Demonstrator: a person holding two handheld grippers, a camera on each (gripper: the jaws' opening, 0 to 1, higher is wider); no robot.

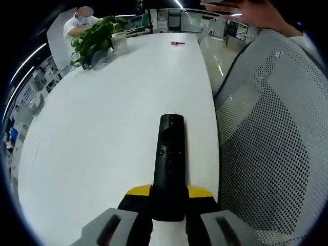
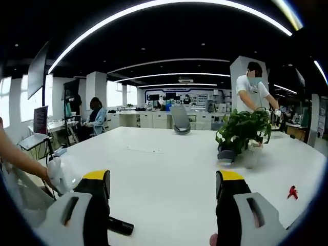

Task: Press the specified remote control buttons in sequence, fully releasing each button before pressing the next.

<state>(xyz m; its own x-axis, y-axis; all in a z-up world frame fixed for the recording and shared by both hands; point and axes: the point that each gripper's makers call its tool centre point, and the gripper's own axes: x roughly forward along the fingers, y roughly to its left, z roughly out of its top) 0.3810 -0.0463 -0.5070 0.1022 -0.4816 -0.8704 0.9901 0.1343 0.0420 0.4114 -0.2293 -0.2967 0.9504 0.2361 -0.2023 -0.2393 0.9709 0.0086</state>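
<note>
A black remote control (image 1: 170, 159) lies lengthwise over the white table (image 1: 102, 143), its near end clamped between the yellow-tipped jaws of my left gripper (image 1: 169, 193), which is shut on it. Small round buttons show on its upper face. In the right gripper view my right gripper (image 2: 162, 179) stands wide open above the same table (image 2: 169, 169), nothing between its fingers. A black end (image 2: 121, 226), probably the remote, pokes out by its left jaw.
A grey mesh chair back (image 1: 266, 143) stands close on the right of the table edge. A potted plant (image 1: 95, 40) (image 2: 241, 130) and a small red object (image 1: 178, 43) (image 2: 292, 192) sit farther off. A person's arm (image 2: 18, 156) reaches in at left.
</note>
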